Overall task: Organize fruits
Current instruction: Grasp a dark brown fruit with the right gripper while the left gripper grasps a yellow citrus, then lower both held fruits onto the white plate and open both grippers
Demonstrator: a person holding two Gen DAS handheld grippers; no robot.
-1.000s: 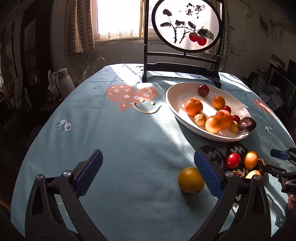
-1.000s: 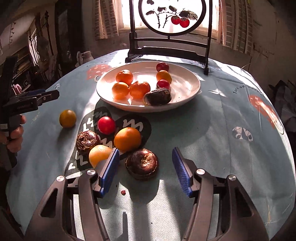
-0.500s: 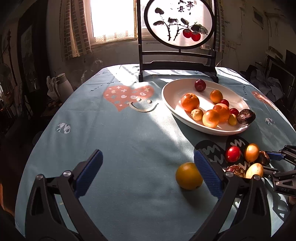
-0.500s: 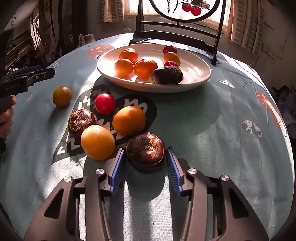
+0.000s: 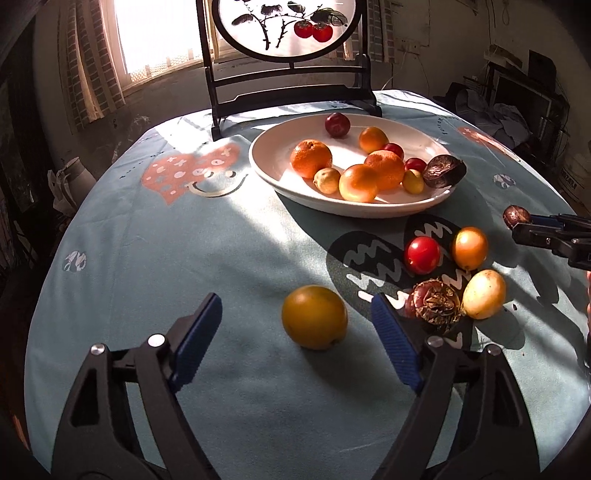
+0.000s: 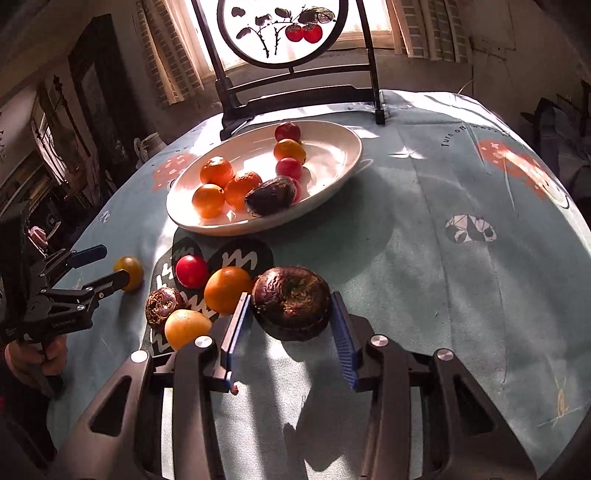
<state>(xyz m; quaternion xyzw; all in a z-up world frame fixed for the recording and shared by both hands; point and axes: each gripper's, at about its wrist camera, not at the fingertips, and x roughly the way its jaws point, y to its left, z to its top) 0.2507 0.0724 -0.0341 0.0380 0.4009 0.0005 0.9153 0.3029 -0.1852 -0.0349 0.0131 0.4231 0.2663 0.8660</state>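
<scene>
Sunlit round table (image 5: 155,266), white plate (image 5: 273,173) already part-filled with fruit.
Left view: left gripper (image 5: 295,332) spread wide around a yellow fruit (image 5: 314,317); four more loose beside it. Right view: right gripper (image 6: 291,325) clamps a dark wrinkled fruit (image 6: 291,302), seemingly lifted.

Lived-in home dining room, clothed round table (image 5: 147,266), decorative painted screen (image 6: 280,29), curtained window (image 5: 155,33)
</scene>
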